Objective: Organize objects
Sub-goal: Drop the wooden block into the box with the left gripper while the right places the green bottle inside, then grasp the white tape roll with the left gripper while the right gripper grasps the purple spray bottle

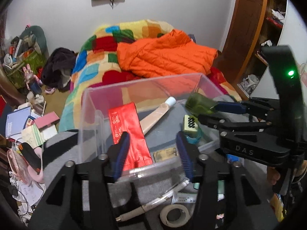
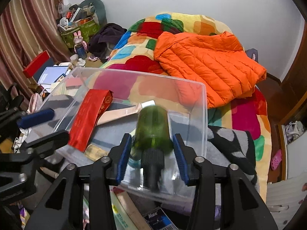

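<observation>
A clear plastic bin (image 1: 92, 103) (image 2: 203, 115) sits on a grey cloth at the foot of the bed. Inside lie a red packet (image 1: 126, 126) (image 2: 88, 118), a beige tube (image 1: 153, 118) (image 2: 119, 113), a green number lock (image 1: 189, 126) and a small tan box (image 1: 165, 153). My right gripper (image 2: 152, 159) (image 1: 216, 109) is open over the bin's near right side, with a green bottle (image 2: 152, 130) (image 1: 199, 104), blurred, between its pads and apart from them. My left gripper (image 1: 153, 151) is open and empty above the bin's near rim.
In front of the bin lie a tape roll (image 1: 174, 214), a white tube (image 1: 153, 203), books (image 2: 124, 210) and a blue box (image 2: 159, 220). An orange jacket (image 2: 207, 63) lies on the colourful blanket (image 2: 138, 44). Clutter fills the floor to the left (image 1: 28, 126). A wooden shelf (image 1: 249, 38) stands at the right.
</observation>
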The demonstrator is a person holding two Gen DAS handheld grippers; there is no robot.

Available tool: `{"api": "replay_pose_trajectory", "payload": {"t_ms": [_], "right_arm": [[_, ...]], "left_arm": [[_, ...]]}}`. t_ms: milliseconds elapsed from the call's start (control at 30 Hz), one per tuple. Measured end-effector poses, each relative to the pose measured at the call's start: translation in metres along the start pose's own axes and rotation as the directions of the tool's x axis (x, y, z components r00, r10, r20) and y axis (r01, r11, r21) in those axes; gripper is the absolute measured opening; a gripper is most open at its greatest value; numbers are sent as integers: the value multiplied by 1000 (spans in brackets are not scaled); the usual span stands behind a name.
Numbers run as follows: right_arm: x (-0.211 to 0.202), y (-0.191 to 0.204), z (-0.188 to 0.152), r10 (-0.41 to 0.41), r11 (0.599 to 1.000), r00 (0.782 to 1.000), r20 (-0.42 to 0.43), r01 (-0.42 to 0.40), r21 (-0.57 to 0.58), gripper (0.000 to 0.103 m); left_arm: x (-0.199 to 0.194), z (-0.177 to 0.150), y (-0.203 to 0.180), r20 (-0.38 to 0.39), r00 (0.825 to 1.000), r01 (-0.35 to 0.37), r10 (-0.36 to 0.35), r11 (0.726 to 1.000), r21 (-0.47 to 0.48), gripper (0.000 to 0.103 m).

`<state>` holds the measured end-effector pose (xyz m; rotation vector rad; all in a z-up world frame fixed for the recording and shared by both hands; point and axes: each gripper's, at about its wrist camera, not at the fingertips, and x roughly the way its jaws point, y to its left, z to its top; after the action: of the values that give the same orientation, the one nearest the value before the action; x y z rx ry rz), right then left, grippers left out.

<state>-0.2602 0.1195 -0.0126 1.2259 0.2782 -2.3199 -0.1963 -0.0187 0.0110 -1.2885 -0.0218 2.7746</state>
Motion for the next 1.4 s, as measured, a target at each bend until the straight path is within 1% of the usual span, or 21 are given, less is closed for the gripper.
{"api": "replay_pose_trajectory", "payload": {"t_ms": [33,100,167,200,267,367,400,467,533,600,700,767,900,967,1100,1167,1200,1233,1267,1367,1400], "right_arm": [[-4,0,-1,4,1000,1000,8,-4,-2,48],[-14,-1,-3,2,1000,1000,28,-2,-6,51],[-27,-2,-6,-4,1000,999,53,5,-15,53],[-34,-3,-8,-7,1000,998,66,8,-17,56],[-52,-4,-12,-13,1000,995,103,16,-22,61],[-74,-7,-19,-26,999,988,154,30,-23,67],[-82,-9,-22,-36,999,984,172,40,-23,68],[-93,-12,-28,-65,997,979,194,70,-19,69],[-101,-19,-35,-90,996,974,209,94,-9,69],[-105,-27,-41,-103,995,973,207,104,5,69],[-103,-40,-55,-118,993,976,181,115,27,70],[-94,-47,-64,-118,993,983,144,114,37,71],[-71,-56,-82,-108,994,992,72,106,33,71],[-57,-58,-88,-94,995,995,38,94,18,71],[-27,-61,-89,-56,998,998,-30,55,-32,71],[-13,-62,-86,-15,998,998,-57,12,-57,71],[-8,-63,-84,-10,998,997,-70,5,-63,71],[-2,-64,-82,-3,997,996,-84,-3,-71,72],[1,-65,-80,23,997,995,-92,-30,-75,73],[4,-68,-79,54,995,994,-100,-62,-77,74],[5,-69,-80,57,994,993,-107,-66,-82,73]], "left_arm": [[-7,-1,0,15,1000,0,0,1000,-1,57],[-20,-2,1,41,999,-11,11,1000,-4,61],[-33,-6,0,69,997,-36,36,999,2,65],[-40,-8,0,83,995,-52,51,999,8,67],[-54,-14,-2,117,990,-80,78,997,17,73],[-67,-24,-5,138,986,-98,93,995,32,74],[-68,-27,-6,139,986,-102,96,994,36,74],[-72,-37,-8,136,985,-109,103,993,39,82],[-72,-49,-9,125,986,-112,106,993,41,83],[-67,-61,-11,95,990,-105,101,994,42,83],[-57,-79,-17,44,995,-97,95,994,51,83],[-49,-90,-18,12,996,-93,92,994,51,83],[-34,-108,-17,-49,996,-74,75,997,17,83],[-29,-112,-17,-67,995,-68,68,998,1,83],[-23,-118,-20,-78,995,-61,60,998,-11,83],[-22,-118,-21,-78,995,-59,58,998,-10,83],[-21,-117,-22,-77,995,-62,61,998,-5,83],[-20,-116,-24,-76,995,-67,66,998,0,83],[-19,-115,-24,-72,995,-72,72,997,4,83],[-16,-111,-26,-63,994,-83,83,997,6,81],[-15,-110,-26,-64,994,-85,85,996,3,80]]}}
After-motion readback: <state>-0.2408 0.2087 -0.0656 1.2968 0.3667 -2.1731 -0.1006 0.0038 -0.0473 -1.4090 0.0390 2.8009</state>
